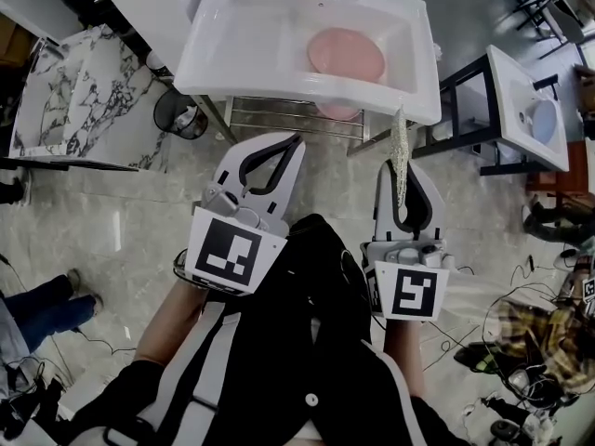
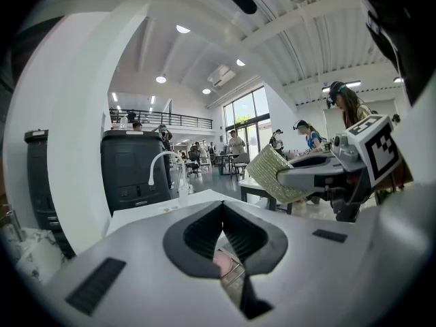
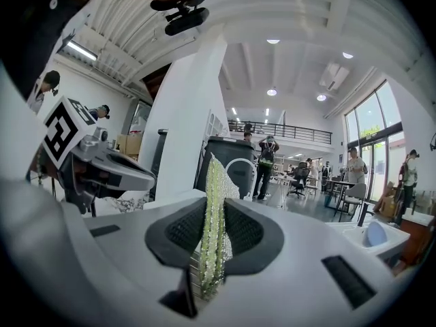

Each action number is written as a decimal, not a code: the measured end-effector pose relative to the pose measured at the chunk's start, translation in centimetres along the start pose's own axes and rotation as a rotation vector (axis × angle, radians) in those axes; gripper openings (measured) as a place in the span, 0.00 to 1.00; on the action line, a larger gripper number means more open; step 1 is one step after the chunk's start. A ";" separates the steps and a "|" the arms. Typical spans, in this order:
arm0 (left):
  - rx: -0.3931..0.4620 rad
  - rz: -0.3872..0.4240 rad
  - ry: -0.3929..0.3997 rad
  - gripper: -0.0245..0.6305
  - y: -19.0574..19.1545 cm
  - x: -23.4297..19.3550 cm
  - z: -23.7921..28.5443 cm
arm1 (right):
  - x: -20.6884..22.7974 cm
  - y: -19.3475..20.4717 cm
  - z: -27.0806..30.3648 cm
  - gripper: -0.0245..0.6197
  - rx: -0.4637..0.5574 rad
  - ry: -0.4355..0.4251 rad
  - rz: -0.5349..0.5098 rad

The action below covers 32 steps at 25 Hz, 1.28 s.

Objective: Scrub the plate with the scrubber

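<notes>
Scrubbing not started. The right tongs (image 1: 401, 184) are clamped on the scrubber (image 3: 212, 213), which stands edge-on and sticks out past the tips, probably so a flat face can be turned onto the plate (image 1: 345, 54). The left tongs (image 1: 295, 142) are closed on nothing, likely spare for steadying. The plate lies in the sink (image 1: 223, 59) ahead of both tongs, nearer the right pair, untouched. Both are held side by side, roughly level, pointing forward, short of the sink rim.

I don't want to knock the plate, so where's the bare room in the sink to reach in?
Bare room: the basin of the sink left of the pink plate, up to its left wall, and the broad left rim. Crowded: the right side, where the plate lies and the right gripper holds the scrubber just off the front rim.
</notes>
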<state>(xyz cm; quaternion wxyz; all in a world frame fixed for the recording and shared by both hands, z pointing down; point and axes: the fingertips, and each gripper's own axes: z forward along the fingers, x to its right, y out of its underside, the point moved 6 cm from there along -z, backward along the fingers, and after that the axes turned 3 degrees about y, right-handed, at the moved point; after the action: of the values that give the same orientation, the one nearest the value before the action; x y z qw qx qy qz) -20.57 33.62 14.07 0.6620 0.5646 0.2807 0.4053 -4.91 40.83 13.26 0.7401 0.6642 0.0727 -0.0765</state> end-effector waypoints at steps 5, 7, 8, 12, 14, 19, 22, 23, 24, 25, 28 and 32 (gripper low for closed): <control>0.004 -0.006 0.004 0.04 0.3 -0.2 -0.5 | -0.6 0.2 -0.4 0.15 -0.010 0.011 0.001; 0.003 -0.007 0.006 0.04 0.4 -0.3 -0.3 | -0.6 0.4 -0.3 0.15 -0.017 0.013 -0.002; 0.002 -0.003 0.006 0.04 0.4 -0.3 -0.2 | -0.5 0.4 -0.1 0.15 -0.016 0.013 -0.003; 0.001 -0.002 0.002 0.04 0.5 -0.5 0.4 | -0.2 0.5 0.7 0.15 -0.007 0.003 -0.010; -0.003 -0.011 -0.007 0.04 0.6 -1.0 0.9 | 0.0 0.6 1.4 0.15 -0.009 -0.005 -0.014; -0.009 -0.025 -0.026 0.04 0.6 -2.1 2.9 | 1.1 0.9 3.9 0.15 -0.009 -0.027 -0.015; -0.019 -0.027 -0.031 0.04 0.4 -2.8 4.7 | 2.3 1.0 5.7 0.15 -0.009 -0.042 -0.012; -0.023 -0.026 -0.034 0.04 0.2 -3.1 5.3 | 2.7 1.1 6.4 0.15 -0.010 -0.047 -0.009; -0.028 -0.028 -0.037 0.04 0.1 -3.3 6.0 | 3.2 1.2 7.1 0.15 -0.013 -0.051 -0.006; -0.032 -0.032 -0.042 0.04 0.0 -3.5 6.7 | 3.7 1.3 7.7 0.15 -0.018 -0.056 -0.004; -0.050 -0.044 -0.052 0.04 -0.3 -4.3 8.7 | 5.1 1.4 9.7 0.15 -0.026 -0.078 0.004; -0.067 -0.050 -0.066 0.04 -1.0 -5.1 11.6 | 6.9 1.4 12.3 0.15 -0.013 -0.121 0.027</control>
<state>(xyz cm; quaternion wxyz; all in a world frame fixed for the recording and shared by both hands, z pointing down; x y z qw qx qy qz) -13.41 23.19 15.06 0.6992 0.5479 0.2592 0.3790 2.24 28.63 14.45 0.7483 0.6546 0.0193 -0.1060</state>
